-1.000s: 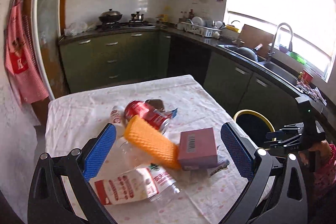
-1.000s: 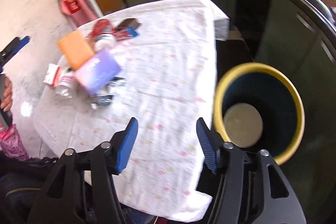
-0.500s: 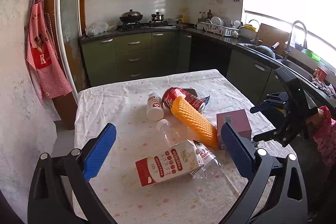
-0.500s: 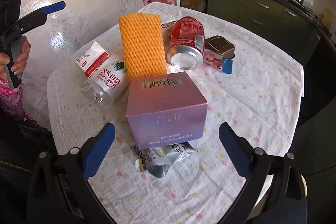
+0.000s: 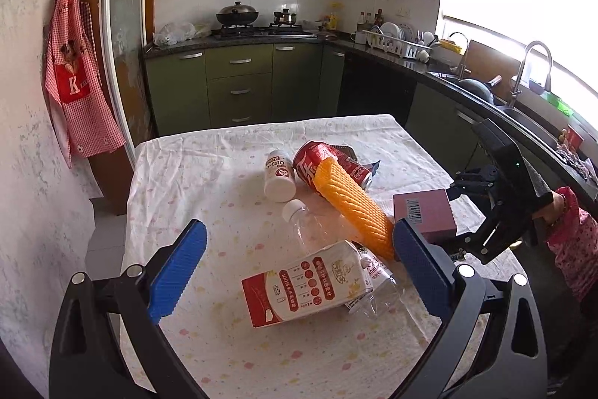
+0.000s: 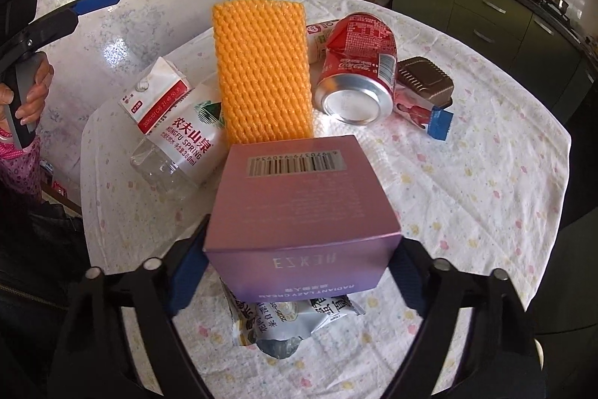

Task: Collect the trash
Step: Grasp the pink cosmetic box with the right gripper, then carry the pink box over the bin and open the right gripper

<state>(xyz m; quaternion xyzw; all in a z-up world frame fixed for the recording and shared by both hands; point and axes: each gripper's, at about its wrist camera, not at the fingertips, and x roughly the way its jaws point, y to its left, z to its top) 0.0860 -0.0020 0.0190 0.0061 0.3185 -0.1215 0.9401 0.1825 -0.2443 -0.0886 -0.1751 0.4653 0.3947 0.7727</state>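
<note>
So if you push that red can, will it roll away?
Probably. The red can lies on its side on the tablecloth, so a sideways nudge could roll it. Its dented side may make it wobble and stop soon. The orange foam net beside it might block it.

Red checked apron (image 5: 76, 77) on wall — wok (image 5: 237, 13) on stove.

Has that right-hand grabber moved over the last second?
Yes. The right gripper swung away from the yellow-rimmed bin beside the table to the pink box, which now sits between its jaws; they have just been closing.
</note>
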